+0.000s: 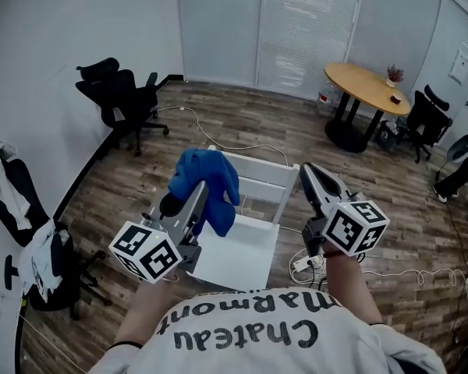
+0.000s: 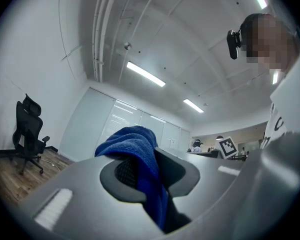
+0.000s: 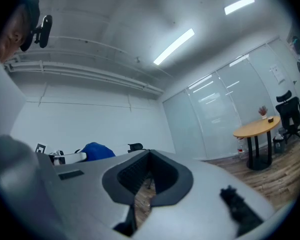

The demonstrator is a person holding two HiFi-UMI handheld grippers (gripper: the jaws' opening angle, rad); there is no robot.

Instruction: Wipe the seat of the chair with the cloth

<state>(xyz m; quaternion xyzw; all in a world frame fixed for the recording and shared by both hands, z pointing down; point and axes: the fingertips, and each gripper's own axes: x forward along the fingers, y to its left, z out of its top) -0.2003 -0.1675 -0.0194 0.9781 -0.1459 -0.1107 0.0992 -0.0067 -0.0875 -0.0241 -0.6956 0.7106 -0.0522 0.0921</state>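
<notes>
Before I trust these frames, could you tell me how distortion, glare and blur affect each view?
Head view: fisheye curves straight lines, lighting even, white chair sharp. Left gripper view: dark round vignette, ceiling strip lights glare, blue cloth crisp. Right gripper view: same vignette, softer overall, round table slightly hazy.

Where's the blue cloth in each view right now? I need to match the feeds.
Head view: blue cloth at centre, held by the left tongs above the white chair.
Left gripper view: cloth dead centre, clamped between the jaws.
Right gripper view: cloth small, left of centre.
Shared landmark: the pale panelled wall.
</notes>
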